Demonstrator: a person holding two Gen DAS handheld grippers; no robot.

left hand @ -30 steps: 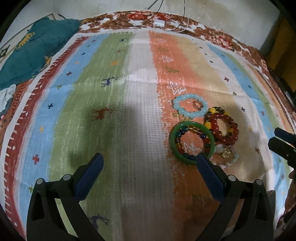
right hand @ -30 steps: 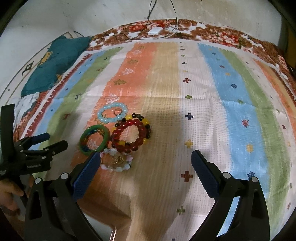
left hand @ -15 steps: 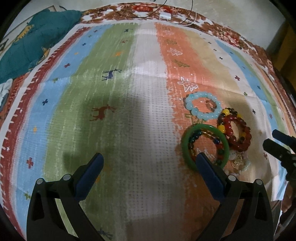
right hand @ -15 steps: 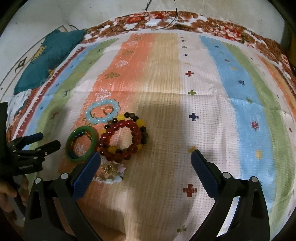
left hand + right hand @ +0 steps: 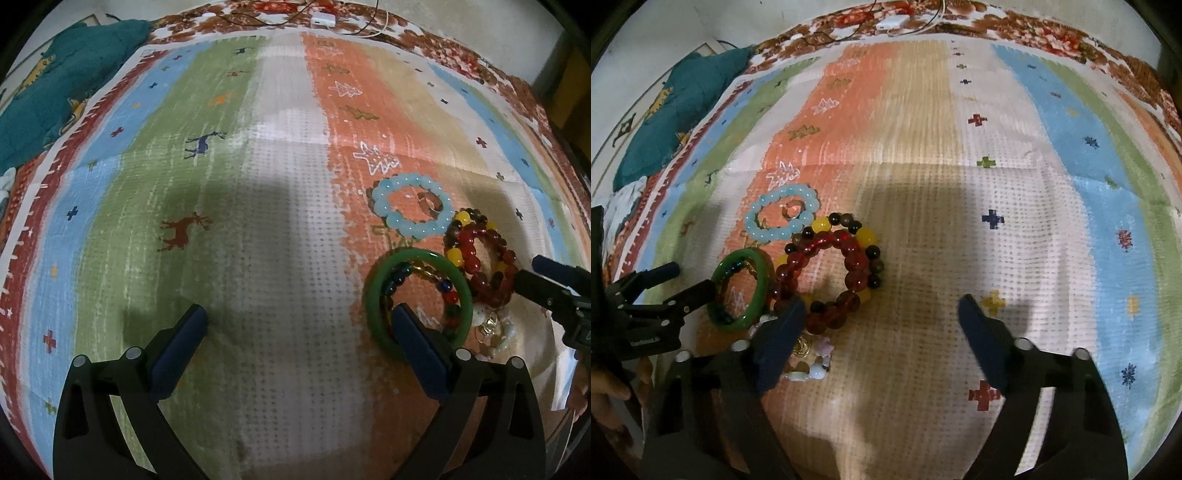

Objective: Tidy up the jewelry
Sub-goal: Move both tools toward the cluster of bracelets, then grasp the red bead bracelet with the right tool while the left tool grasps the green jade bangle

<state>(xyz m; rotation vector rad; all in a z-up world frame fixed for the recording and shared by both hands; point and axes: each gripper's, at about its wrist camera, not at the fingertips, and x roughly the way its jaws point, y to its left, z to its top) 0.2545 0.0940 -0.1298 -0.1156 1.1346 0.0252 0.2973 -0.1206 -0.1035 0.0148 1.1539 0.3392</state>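
left wrist view shows the left gripper (image 5: 295,325) at the bottom of the frame, jaws spread wide over bare striped cloth (image 5: 229,229), nothing between them. its right fingertip (image 5: 406,317) overlaps the green bangle (image 5: 373,295) in the lower right, though whether it touches is hard to tell. a string of small dark and coloured beads (image 5: 448,291) lies inside that bangle. above it sits the pale blue bead bracelet (image 5: 384,206), and to the right the red bead bracelet (image 5: 472,254) lies tangled with a yellow and dark bead bracelet (image 5: 458,254). a pale whitish bracelet (image 5: 495,328) with a gold piece lies just below them.

right wrist view has the right gripper (image 5: 882,314) low in the frame, jaws closing, only cloth between them and nothing gripped. its left fingertip (image 5: 790,314) stands over the lower edge of the red bracelet and the whitish one. a teal quilt (image 5: 683,110) lies bunched at upper left.
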